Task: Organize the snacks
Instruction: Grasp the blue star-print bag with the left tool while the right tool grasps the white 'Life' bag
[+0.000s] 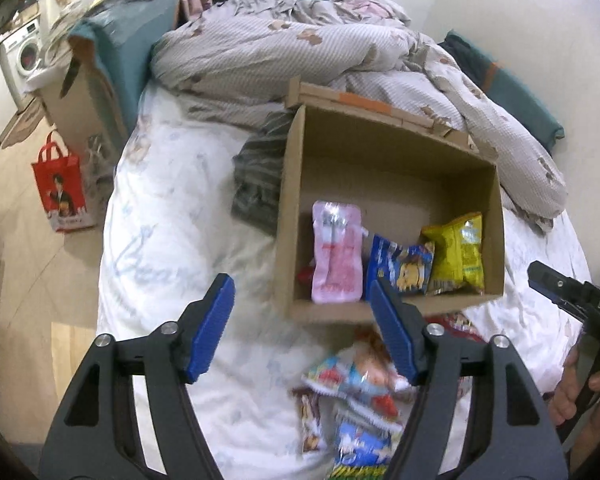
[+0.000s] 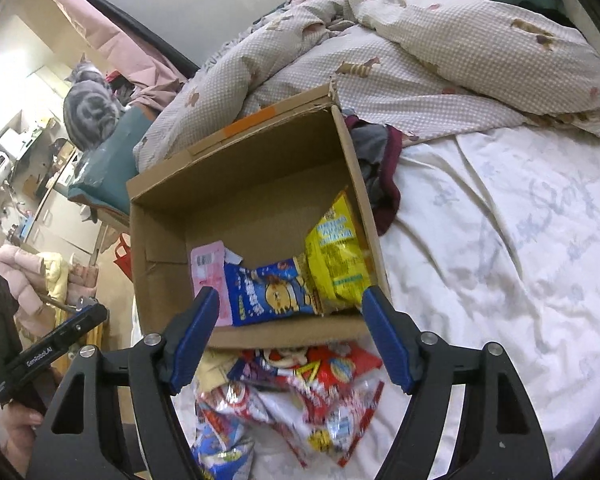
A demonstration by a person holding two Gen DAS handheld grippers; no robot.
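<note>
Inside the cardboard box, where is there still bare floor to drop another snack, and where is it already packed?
Cardboard box: the floor is bare along the far wall and left side. The near wall is crowded: pink packet, blue packet and yellow packet line it. Outside, the loose snack pile fills the sheet before the box; the white sheet on its right lies open.

an open brown cardboard box (image 2: 256, 184) sits on the bed, flaps up at its far side. inside, along its near wall, three packets stand in a row: a pink pouch (image 1: 336, 256) at the left, a blue snack bag (image 2: 270, 294) in the middle, a yellow bag (image 2: 338, 256) at the right. a blurred heap of loose snack packets (image 2: 296, 396) lies just near of the box.
</note>
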